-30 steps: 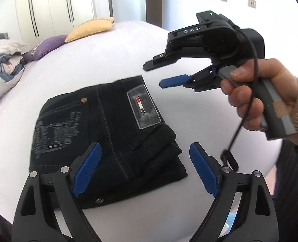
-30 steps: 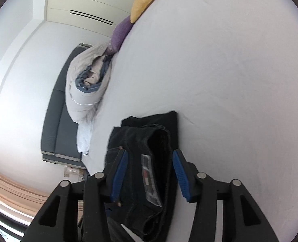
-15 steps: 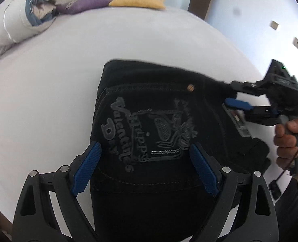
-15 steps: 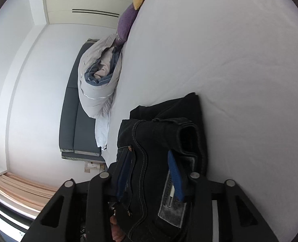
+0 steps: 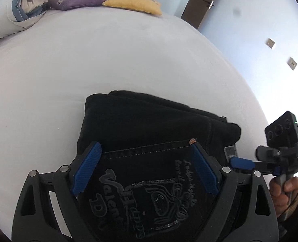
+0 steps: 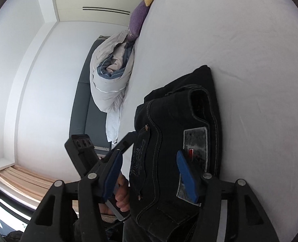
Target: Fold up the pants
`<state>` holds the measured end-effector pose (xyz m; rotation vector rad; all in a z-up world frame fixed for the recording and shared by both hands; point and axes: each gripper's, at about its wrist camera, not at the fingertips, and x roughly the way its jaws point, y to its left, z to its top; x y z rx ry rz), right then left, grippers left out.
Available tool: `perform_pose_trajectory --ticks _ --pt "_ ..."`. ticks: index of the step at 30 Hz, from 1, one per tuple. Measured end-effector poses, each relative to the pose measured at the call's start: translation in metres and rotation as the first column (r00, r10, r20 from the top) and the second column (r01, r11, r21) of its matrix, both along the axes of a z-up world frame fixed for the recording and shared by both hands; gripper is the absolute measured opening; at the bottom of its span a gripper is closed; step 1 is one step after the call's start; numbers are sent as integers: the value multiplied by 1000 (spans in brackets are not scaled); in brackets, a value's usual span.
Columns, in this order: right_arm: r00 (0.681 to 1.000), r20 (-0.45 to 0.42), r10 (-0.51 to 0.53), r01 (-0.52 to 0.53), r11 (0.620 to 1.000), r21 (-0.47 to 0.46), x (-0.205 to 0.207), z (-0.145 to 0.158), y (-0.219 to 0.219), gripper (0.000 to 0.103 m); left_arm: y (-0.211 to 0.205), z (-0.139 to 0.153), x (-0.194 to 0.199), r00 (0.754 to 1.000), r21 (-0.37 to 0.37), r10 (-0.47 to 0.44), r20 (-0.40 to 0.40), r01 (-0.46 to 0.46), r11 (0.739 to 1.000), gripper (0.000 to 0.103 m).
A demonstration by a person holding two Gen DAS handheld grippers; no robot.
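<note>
The black jeans (image 5: 149, 125) lie folded into a compact stack on the white bed (image 5: 108, 60), back pocket print facing up. My left gripper (image 5: 146, 171) is open, its blue pads straddling the pocket area just above the stack. My right gripper (image 6: 151, 173) is open, jaws either side of the waistband end with its grey label (image 6: 195, 143). The right gripper also shows in the left wrist view (image 5: 241, 163) at the stack's right edge. The left gripper shows in the right wrist view (image 6: 82, 151) beyond the jeans.
A yellow pillow (image 5: 132, 4), a purple pillow (image 5: 80, 0) and a rolled duvet (image 5: 15, 10) lie at the far end of the bed. A dark sofa (image 6: 88, 109) stands beside the bed. A wall with sockets (image 5: 270, 43) is to the right.
Both grippers have come down closer over the folded jeans. The left view now looks from the pocket end, and the right gripper has spread wider over the waistband.
</note>
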<state>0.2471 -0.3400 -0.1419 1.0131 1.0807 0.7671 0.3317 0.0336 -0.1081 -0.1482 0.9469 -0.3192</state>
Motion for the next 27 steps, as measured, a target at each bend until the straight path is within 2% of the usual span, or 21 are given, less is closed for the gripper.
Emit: perform_pose_trajectory --ticks 2,4,7,8,11,13,17,19,20,21,23,25,27 --pt "1000 15 7 -7 1000 -1 -1 2 0 59 -7 -6 -2 999 78 -12 40 9 997 90" --pt "1000 16 17 -17 1000 -15 -1 6 0 60 -11 -7 -2 998 115 -17 53 10 993 92" --pt "1000 8 19 -19 999 -37 -9 18 -4 61 -12 4 -6 999 109 -14 45 9 994 92" --pt "999 30 25 -23 998 -51 -15 26 -6 62 -7 17 -11 998 79 -20 57 15 997 92" --pt "998 64 12 -6 995 -102 -36 42 -19 73 8 50 -31 995 23 -1 104 -1 1000 92" --pt "999 44 5 1 991 -132 -42 41 -26 74 30 61 -33 997 23 16 71 -17 1000 96" --pt "999 -41 10 -18 979 -202 -36 25 -22 74 60 37 -25 993 8 -1 -119 2 1000 97" --pt "997 -72 0 -19 966 -257 -31 19 -17 69 70 26 -24 984 -52 -21 -179 12 999 97" --pt "997 -78 -2 -18 966 -257 -29 17 -15 69 77 19 -24 975 -106 -37 -218 14 994 97" --pt "997 -82 3 -24 968 -251 -27 16 -12 69 80 13 -24 968 -129 -43 -246 11 992 97" --pt "995 -99 26 -51 962 -267 -21 14 -4 69 79 -1 -37 963 -115 -54 -263 25 993 97" --pt "993 -110 46 -76 956 -285 -16 13 2 69 73 -1 -42 965 -98 -74 -251 51 994 97" --pt "991 -121 47 -80 955 -287 -11 11 7 69 65 2 -42 961 -111 -108 -254 82 990 95"
